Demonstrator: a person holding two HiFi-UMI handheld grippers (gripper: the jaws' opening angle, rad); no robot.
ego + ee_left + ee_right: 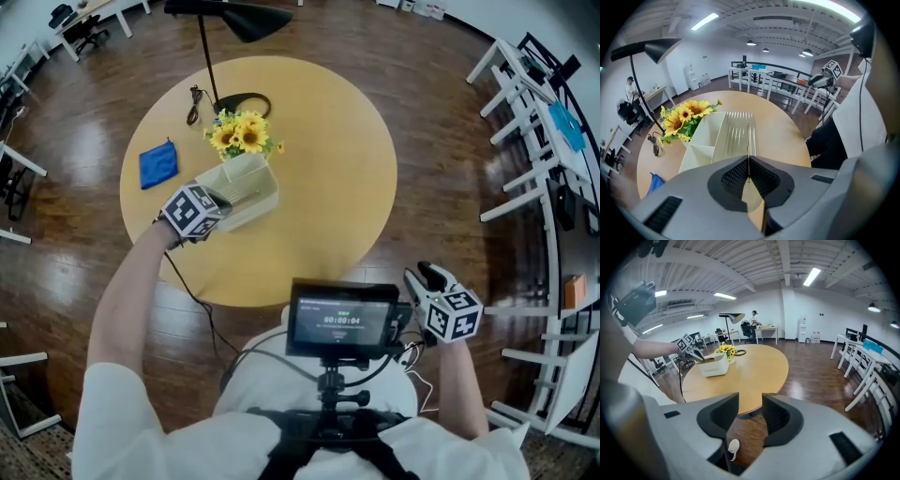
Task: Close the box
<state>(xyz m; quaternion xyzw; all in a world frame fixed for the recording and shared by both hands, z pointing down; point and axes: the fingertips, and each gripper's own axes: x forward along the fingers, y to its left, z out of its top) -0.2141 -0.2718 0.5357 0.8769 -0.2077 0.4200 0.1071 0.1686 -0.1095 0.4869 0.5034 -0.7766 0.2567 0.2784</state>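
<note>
Counted on one round wooden surface (328, 169): one cream box (251, 187), one bunch of sunflowers (242, 134), one blue cloth (157, 164), one black lamp (248, 19), one dark cable (194, 103). Counted besides: two hand-held grippers, one per hand. Found left of the surface's centre, toward 9 o'clock: the box, mouth facing up, long axis running from 8 o'clock to 2 o'clock in the head view, with a divider showing inside. Just beside it at 12 o'clock, the sunflowers; apart from it at 10 o'clock, the cloth. Raised off the mouth and ribbed: one clear lid (736, 133). Clenched on that lid's thin edge at the box's 8 o'clock end: the left hand-held gripper (225, 202), with the edge seen upright between its pads. Held off the surface at 5 o'clock, above dark wooden floor: the right hand-held gripper (750, 416), released, jaws apart, nothing between them.
</note>
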